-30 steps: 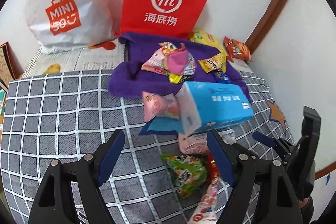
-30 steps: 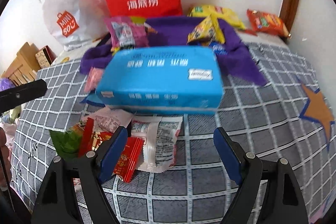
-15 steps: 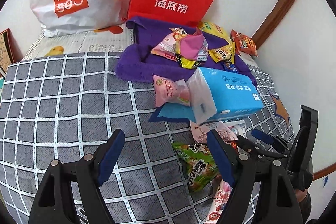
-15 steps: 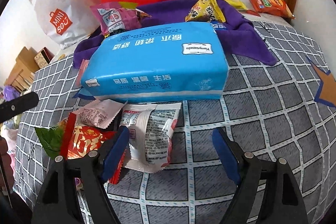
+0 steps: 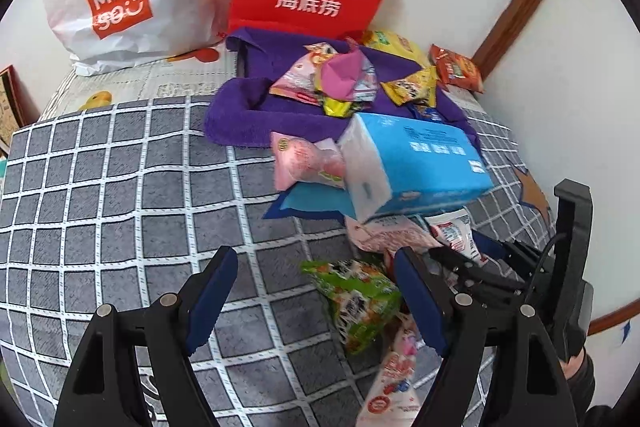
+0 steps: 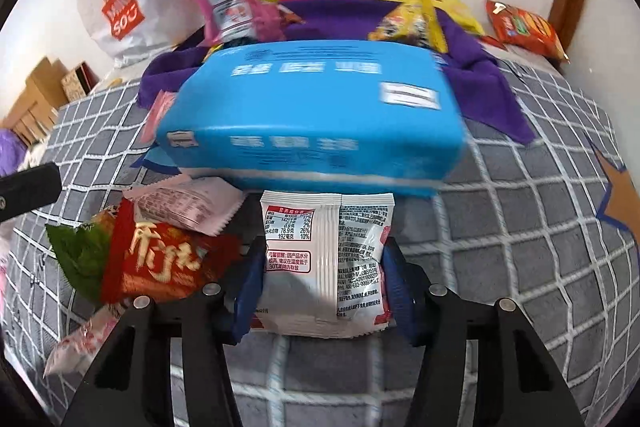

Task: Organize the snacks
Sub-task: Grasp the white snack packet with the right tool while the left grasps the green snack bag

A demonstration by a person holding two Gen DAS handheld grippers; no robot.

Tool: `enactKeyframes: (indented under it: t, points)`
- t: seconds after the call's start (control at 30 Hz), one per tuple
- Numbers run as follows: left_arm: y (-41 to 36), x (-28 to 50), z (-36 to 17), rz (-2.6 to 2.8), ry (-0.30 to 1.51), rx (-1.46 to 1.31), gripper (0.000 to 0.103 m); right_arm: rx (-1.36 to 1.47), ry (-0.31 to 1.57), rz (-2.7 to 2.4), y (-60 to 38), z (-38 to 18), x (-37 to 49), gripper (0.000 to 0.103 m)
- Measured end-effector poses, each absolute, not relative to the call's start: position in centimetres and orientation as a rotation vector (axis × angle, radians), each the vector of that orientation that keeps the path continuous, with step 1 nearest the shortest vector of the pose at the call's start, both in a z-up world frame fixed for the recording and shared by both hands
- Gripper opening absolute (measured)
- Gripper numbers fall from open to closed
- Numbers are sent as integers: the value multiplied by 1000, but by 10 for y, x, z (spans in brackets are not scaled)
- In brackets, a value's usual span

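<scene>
Closing my right gripper (image 6: 322, 283) on the white snack packet (image 6: 326, 259), I have its pads just meeting the packet's edges below the blue tissue pack (image 6: 312, 115) on the bed, so the pick is starting. My left gripper (image 5: 316, 291) hangs wide and empty beside the green snack bag (image 5: 356, 299).

We see a white snack packet (image 6: 326, 259) lying flat, printed back up, on the grey checked cover just before a blue tissue pack (image 6: 316, 115); red (image 6: 160, 259), green (image 5: 356, 299) and pink (image 5: 304, 163) packets lie beside it.
</scene>
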State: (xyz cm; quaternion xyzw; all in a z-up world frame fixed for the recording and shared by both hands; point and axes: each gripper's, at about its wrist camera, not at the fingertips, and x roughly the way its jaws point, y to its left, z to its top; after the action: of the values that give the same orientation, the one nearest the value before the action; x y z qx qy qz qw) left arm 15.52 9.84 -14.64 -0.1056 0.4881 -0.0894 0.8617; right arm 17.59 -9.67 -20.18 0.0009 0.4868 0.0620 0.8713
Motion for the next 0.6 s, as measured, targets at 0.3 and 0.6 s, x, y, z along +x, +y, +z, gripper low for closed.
enactKeyframes:
  t: [0.3, 0.6]
  points:
    - [76, 149, -167, -215, 1070, -199, 77, 24, 964, 77, -139, -206, 164, 56]
    - [66, 144, -182, -186, 1088, -209, 59, 2, 926, 97, -136, -209, 174, 57]
